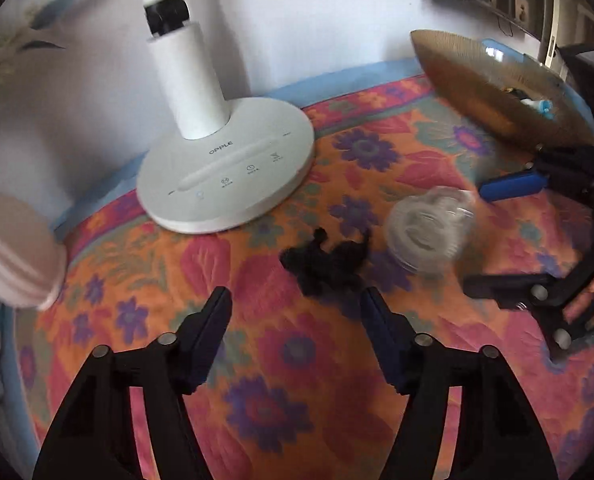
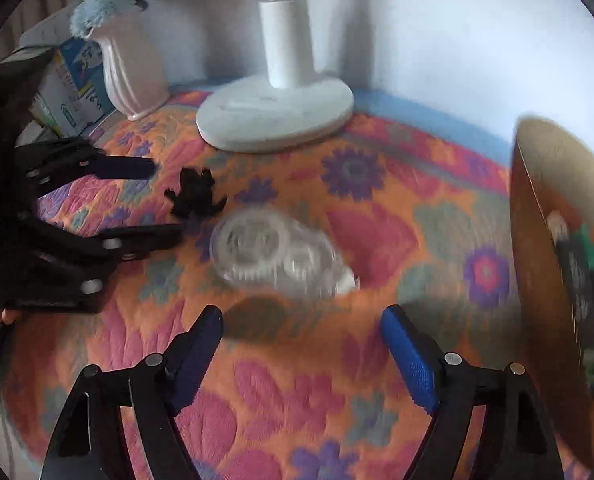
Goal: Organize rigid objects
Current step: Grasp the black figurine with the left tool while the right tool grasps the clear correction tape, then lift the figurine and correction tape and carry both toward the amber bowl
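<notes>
A clear plastic correction-tape dispenser (image 1: 429, 232) lies on the flowered cloth; it also shows, blurred, in the right wrist view (image 2: 277, 256). A small black toy figure (image 1: 329, 262) lies just left of it, and shows in the right wrist view too (image 2: 195, 194). My left gripper (image 1: 297, 312) is open and empty, just short of the black figure. My right gripper (image 2: 301, 328) is open and empty, just short of the dispenser. A gold bowl (image 1: 497, 92) with small items inside stands at the right, also in the right wrist view (image 2: 557, 260).
A white lamp base (image 1: 227, 168) stands at the back by the wall. A pale ribbed vase (image 2: 131, 68) with flowers and a box (image 2: 73, 80) stand at the back left. The right gripper (image 1: 497, 232) shows in the left wrist view.
</notes>
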Tool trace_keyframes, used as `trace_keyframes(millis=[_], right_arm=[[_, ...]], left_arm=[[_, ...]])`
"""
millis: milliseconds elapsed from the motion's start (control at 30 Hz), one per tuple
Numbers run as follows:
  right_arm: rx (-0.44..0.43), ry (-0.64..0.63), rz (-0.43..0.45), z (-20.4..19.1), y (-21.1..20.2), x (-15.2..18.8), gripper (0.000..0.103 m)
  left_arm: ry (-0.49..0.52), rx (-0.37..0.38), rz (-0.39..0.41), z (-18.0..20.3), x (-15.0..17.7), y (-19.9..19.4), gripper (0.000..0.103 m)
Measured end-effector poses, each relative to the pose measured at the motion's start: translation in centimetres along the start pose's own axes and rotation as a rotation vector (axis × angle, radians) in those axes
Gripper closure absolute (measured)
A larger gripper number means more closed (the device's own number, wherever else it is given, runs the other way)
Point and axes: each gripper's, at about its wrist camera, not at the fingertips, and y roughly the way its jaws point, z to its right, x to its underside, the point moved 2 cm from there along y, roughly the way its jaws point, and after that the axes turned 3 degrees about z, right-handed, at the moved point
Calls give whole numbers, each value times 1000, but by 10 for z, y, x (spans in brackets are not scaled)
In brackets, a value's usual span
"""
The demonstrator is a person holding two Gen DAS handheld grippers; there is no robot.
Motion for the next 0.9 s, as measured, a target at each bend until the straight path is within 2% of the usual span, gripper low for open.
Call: trace_keyframes(millis=[100,233,300,333,400,433,467,567,700,833,900], right_arm=[[5,-30,2,0,8,-10,20],[-3,-43,10,0,21,-20,10],[-1,-66,16,-6,25,-24,10],[-1,-80,17,-9,25,-24,10],[-7,-93,25,-12,24,-24,21],[-16,-104,37,-16,20,-23,35],[-17,-110,41,-18,18,-21,37],[-20,-124,39,-27,5,-4,38],[0,-124,38,-45,-22,37,38],[52,-59,30,-57,-54,78,38],[68,21,24,-56,-66,91,38]], left_arm=[[-31,80,25,-7,-8,9,40],[2,89,58,-1,-13,16,42],[8,104,67,3,-14,16,52],[14,107,72,6,-13,14,61],[37,80,82,13,-11,11,62],[46,56,84,18,-10,9,62],[42,43,81,21,-7,7,62],[1,25,73,23,4,-5,62],[-101,-27,62,25,43,-38,62],[-174,-72,67,36,80,-72,62],[-204,-87,64,46,93,-81,62]])
